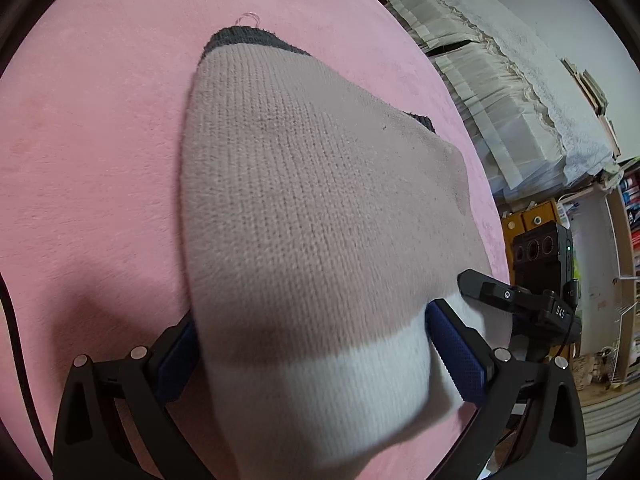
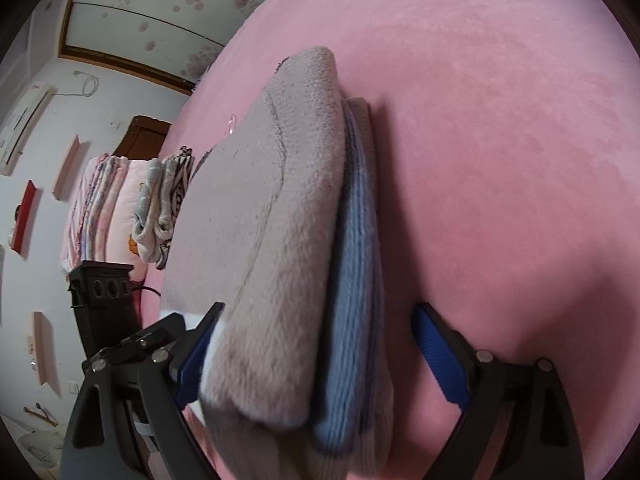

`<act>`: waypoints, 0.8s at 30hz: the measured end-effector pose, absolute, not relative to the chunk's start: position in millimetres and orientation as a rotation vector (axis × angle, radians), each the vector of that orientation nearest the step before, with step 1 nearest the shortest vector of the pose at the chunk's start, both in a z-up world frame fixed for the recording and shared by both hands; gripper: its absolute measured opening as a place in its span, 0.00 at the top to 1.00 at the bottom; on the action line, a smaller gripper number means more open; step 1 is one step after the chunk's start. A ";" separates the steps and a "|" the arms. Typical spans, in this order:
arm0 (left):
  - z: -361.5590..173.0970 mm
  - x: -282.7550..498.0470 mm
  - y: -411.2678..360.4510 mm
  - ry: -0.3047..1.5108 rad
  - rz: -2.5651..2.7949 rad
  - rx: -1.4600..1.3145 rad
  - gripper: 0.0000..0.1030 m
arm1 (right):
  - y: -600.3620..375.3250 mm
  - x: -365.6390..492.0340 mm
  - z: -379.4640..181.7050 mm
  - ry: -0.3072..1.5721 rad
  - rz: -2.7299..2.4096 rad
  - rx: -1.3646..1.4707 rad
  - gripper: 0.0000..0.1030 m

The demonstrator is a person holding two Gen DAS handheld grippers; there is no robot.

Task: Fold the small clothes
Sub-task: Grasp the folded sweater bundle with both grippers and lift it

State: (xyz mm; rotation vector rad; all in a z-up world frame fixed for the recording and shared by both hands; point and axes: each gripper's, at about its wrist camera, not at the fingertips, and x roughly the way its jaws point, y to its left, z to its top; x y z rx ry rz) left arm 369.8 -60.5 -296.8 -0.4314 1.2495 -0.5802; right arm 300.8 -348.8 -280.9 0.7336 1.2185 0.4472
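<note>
Between the left gripper fingers: sock passing, grasp unclear | right gripper: released, straddling sock, likely to pinch the fold over the pink bed

A pink blanket spreads beneath and ahead of both grippers. Right of the left gripper hangs a lace-edged cloth. Left of the right gripper, folded bedding is stacked.

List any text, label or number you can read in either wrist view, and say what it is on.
"DAS": white letters on the black right gripper body, seen from the left wrist view.
Wooden shelf items at the far right: print too small to read.
Right wrist view: no readable text.
</note>
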 end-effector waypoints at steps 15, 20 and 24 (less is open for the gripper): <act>-283.7 360.9 -63.3 1.169 -0.521 -0.396 0.34 | -334.6 304.6 -271.6 1.123 0.516 0.763 0.50; -260.0 351.0 -65.7 1.143 -0.509 -0.319 0.44 | -325.4 293.6 -250.1 1.084 0.490 0.711 0.54; -240.7 334.4 -57.6 1.144 -0.507 -0.279 0.46 | -313.3 275.2 -233.2 1.068 0.487 0.698 0.55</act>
